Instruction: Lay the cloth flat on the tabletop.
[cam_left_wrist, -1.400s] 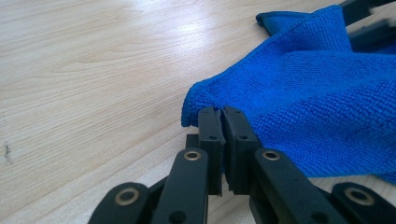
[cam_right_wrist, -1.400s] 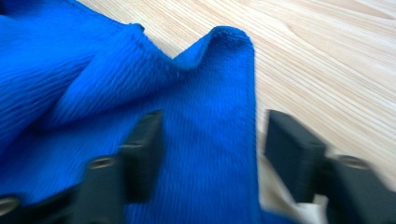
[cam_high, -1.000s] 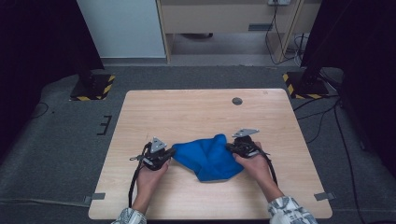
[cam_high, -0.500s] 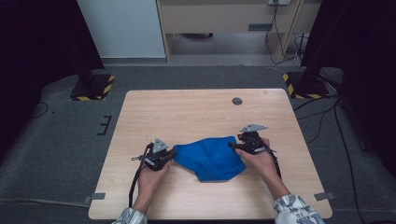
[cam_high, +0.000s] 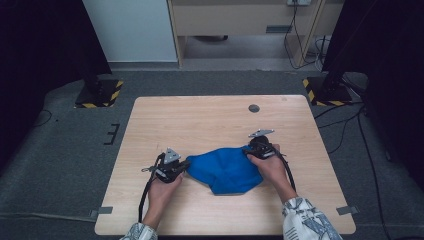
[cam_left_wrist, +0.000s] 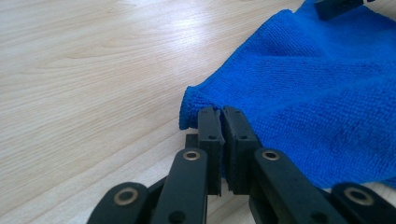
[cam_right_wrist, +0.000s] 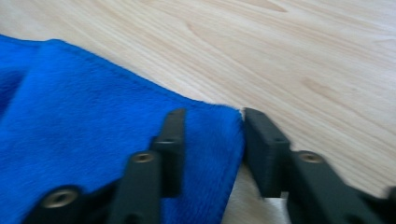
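blue and soft, the cloth (cam_high: 227, 170) lies rumpled on the near half of the wooden table (cam_high: 210, 120), between the person's two hands. the left gripper (cam_high: 186, 164) has its jaws pressed together on the cloth's left corner; in the left gripper view the two black pads meet with a fold of cloth (cam_left_wrist: 322, 98) pinched between them, right at the edge where the fabric curls over the wood. the right gripper (cam_high: 246, 149) sits at the cloth's far right corner. in the right gripper view its jaws stand apart with the corner of the cloth (cam_right_wrist: 93, 154) between them; they have just been closing, yet the pads do not press on the fabric and a gap shows on either side. the right gripper's tip shows in the left gripper view, resting at the cloth's far edge. a small dark round disc (cam_high: 254, 108) is set in the table farther back, well apart from the cloth.
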